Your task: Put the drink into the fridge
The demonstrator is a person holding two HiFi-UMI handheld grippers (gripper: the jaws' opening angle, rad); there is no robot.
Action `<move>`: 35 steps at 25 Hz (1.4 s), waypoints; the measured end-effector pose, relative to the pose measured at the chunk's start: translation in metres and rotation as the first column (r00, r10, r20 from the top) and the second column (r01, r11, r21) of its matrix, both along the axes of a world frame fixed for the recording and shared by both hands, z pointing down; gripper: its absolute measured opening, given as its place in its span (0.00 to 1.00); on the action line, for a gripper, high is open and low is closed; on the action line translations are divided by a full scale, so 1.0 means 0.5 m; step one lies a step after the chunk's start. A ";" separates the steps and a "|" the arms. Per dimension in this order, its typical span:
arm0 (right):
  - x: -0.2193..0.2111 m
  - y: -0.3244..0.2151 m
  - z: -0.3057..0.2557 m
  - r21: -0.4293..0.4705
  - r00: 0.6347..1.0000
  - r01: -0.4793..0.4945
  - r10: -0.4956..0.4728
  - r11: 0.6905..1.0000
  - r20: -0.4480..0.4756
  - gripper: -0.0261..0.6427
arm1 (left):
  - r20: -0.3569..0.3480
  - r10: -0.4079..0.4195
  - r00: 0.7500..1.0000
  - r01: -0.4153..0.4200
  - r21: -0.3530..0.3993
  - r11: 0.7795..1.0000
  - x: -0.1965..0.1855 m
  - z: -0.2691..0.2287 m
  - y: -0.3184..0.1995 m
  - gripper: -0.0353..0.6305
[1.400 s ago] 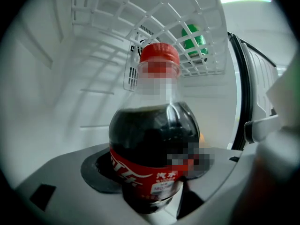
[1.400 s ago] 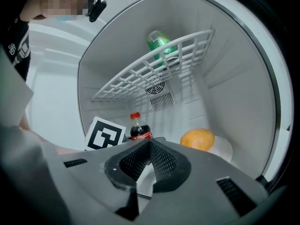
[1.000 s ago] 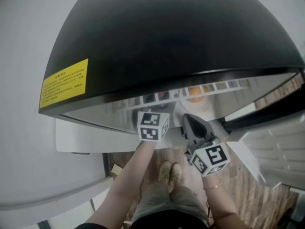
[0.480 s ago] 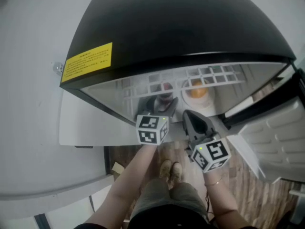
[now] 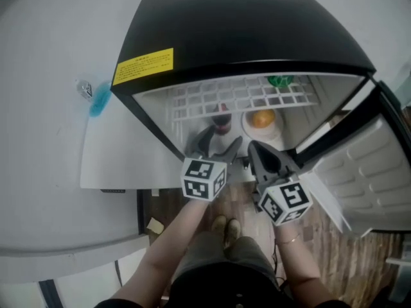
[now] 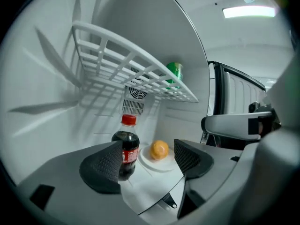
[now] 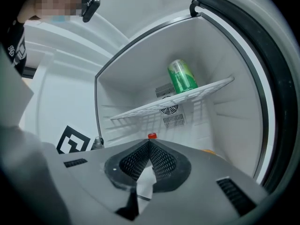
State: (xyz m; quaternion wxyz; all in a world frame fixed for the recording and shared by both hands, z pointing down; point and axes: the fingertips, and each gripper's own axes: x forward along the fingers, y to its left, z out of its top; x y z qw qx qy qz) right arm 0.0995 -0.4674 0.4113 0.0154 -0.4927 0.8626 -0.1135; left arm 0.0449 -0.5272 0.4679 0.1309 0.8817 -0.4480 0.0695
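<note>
A small cola bottle (image 5: 221, 119) with a red cap stands upright on the floor of the open mini fridge (image 5: 257, 31). In the left gripper view the bottle (image 6: 126, 146) stands just past the left jaw pad, which hides its lower side. My left gripper (image 5: 219, 143) (image 6: 147, 156) is open at the fridge mouth, jaws spread wide and holding nothing. Beside it my right gripper (image 5: 260, 153) (image 7: 149, 146) is shut and empty. In the right gripper view only the bottle's red cap (image 7: 152, 136) shows above the jaws.
An orange (image 6: 159, 149) lies on a white plate (image 6: 168, 165) right of the bottle. A green can (image 7: 182, 76) stands on the white wire shelf (image 6: 136, 64) above. The fridge door (image 5: 366, 172) hangs open at the right. A blue object (image 5: 97, 99) lies left of the fridge.
The head view has tilted, so the fridge interior, shelf and green can now show. Both grippers stay at the fridge mouth, and the bottle stands in the same spot.
</note>
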 end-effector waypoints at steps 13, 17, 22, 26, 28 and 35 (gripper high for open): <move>-0.013 0.052 -0.058 0.019 0.998 0.051 -0.051 0.999 0.024 0.05 | -0.025 0.103 0.994 -0.100 0.090 0.991 -0.005 -0.099 0.083 0.56; -0.014 0.058 -0.075 0.032 0.998 0.052 -0.053 0.998 0.041 0.05 | -0.073 0.080 0.994 -0.070 0.134 0.989 -0.014 -0.140 0.100 0.51; -0.017 0.067 -0.078 0.031 0.997 0.050 -0.052 0.998 0.061 0.05 | -0.091 0.087 0.992 -0.070 0.174 0.982 -0.020 -0.171 0.121 0.35; -0.023 0.072 -0.086 0.037 0.996 0.064 -0.066 0.997 0.064 0.05 | -0.108 0.097 0.989 -0.076 0.183 0.980 -0.020 -0.177 0.135 0.23; -0.027 0.072 -0.088 0.041 0.995 0.078 -0.080 0.996 0.055 0.05 | -0.118 0.095 0.988 -0.072 0.183 0.980 -0.021 -0.179 0.141 0.19; -0.028 0.073 -0.098 0.064 0.995 0.085 -0.088 0.994 0.040 0.05 | -0.129 0.111 0.985 -0.086 0.186 0.979 -0.022 -0.182 0.151 0.06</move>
